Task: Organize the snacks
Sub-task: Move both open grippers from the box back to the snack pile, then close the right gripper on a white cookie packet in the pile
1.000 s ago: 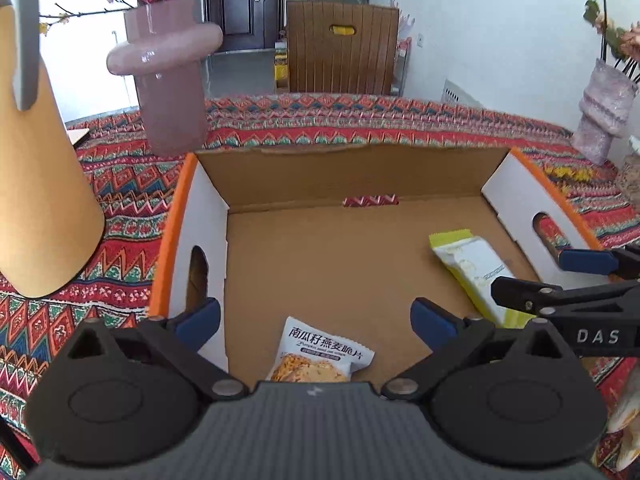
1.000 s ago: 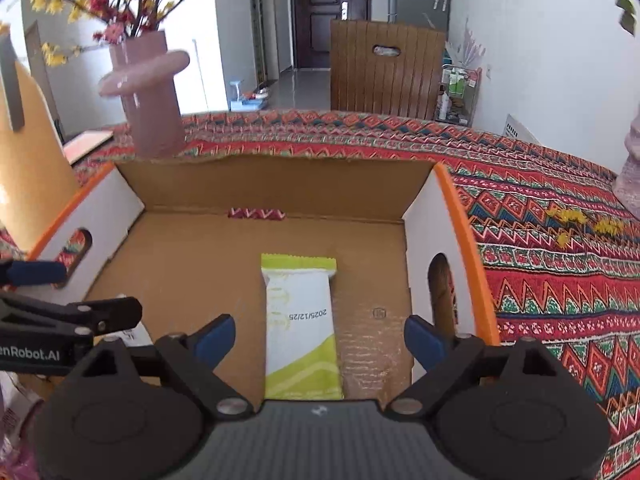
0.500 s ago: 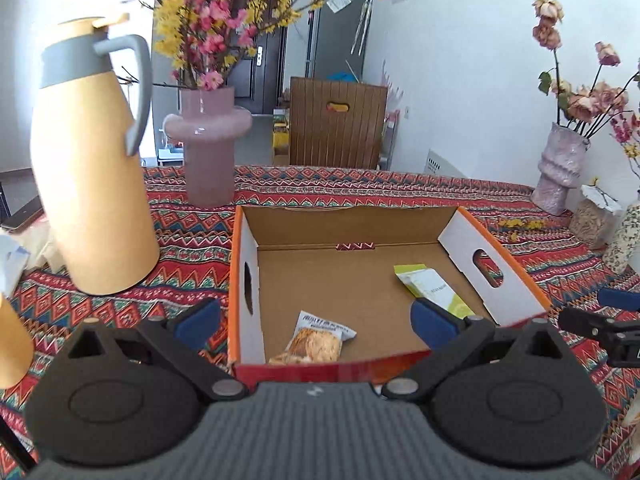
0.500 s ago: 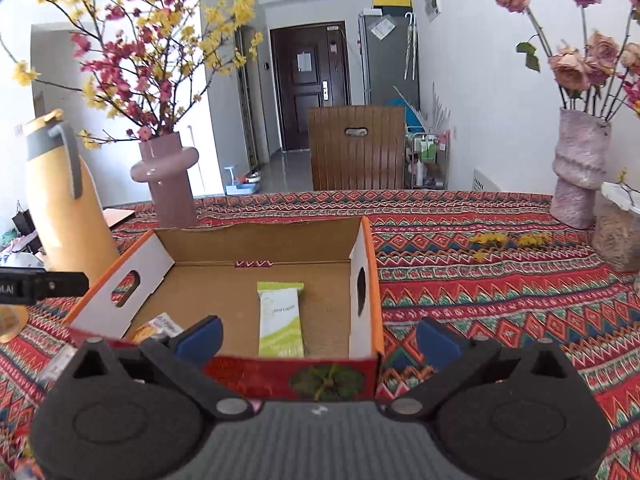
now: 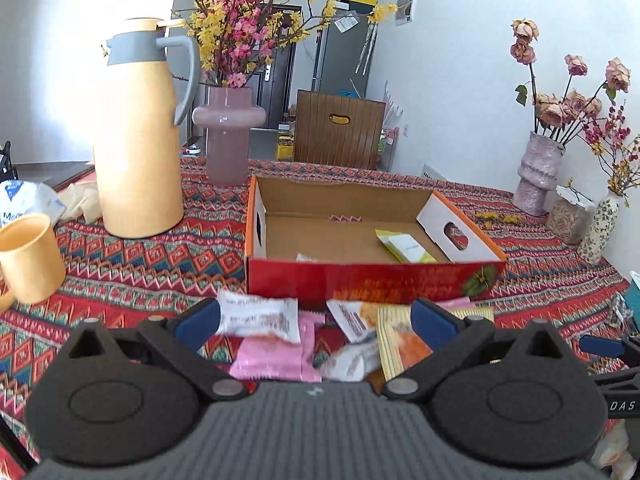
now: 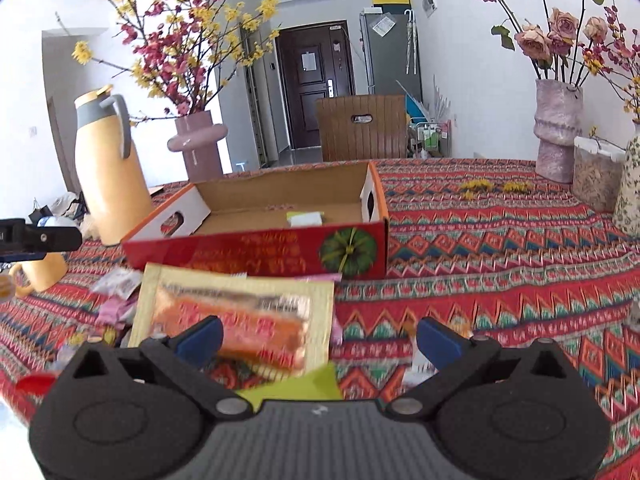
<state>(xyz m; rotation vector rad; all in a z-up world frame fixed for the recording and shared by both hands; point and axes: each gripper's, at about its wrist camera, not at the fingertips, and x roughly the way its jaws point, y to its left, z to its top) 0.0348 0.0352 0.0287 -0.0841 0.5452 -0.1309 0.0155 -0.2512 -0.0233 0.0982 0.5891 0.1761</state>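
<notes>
1. Snacks lie in a loose heap on the patterned tablecloth, just in front of the red cardboard box; two packets are already inside, a green packet toward the box's 3 o'clock side.
2. Left gripper hangs over the heap with its jaws spread and nothing between them; a white packet sits at its 10 o'clock, a pink packet directly under.
3. Right gripper is likewise spread and empty, with the yellow-orange packet at its 10 o'clock.
4. Pick the topmost packet, probably by a sealed edge, so neighbours are not dragged.
5. Lift clear of the box's front wall before releasing.
</notes>
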